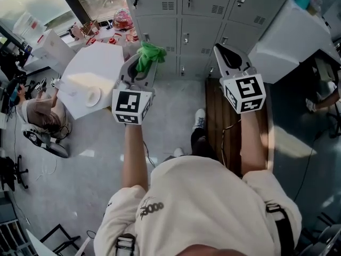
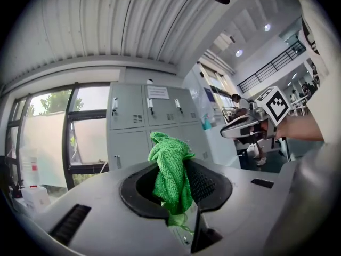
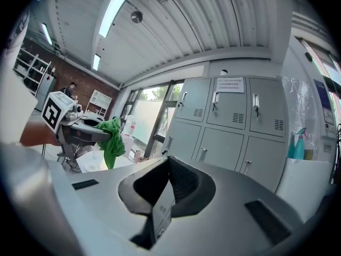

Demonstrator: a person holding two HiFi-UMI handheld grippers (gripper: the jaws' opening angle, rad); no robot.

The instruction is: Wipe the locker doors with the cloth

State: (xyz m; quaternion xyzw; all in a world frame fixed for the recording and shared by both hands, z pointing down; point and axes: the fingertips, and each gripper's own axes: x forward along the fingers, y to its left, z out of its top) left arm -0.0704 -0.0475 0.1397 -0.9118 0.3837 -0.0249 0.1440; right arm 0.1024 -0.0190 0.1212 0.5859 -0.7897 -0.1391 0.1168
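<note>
- Clamped the green cloth (image 2: 170, 177) in the left gripper (image 2: 177, 193): jaws closed on its lower part, with the loose bunch standing up above the jaw tips.
- Held the cloth in front of the lockers (image 1: 198, 15), toward their left column, near the doors but apart from them.
- Carried the right gripper (image 3: 166, 191) with jaws together and nothing between them, also in front of the lockers, more toward their right side and likewise apart from the doors.
- Judged the step in hand as the approach; no wiping begun yet, going by the gap between the cloth and the doors.
- Needed, for a good wipe, to lay the loose bunch flat against a door, so that only fabric and not the hard jaw tips met the metal.
- Seemed best to begin at an upper door of the lockers and go downward in overlapping strokes, passing around the handles (image 3: 216, 97) and over the vent slots lightly.
- Looked like a small bite on the cloth, so moderate pressure only; could slip out under a hard sideways push.
- Had to mind the wooden bench (image 1: 221, 116) at the foot of the lockers when stepping closer.
</note>
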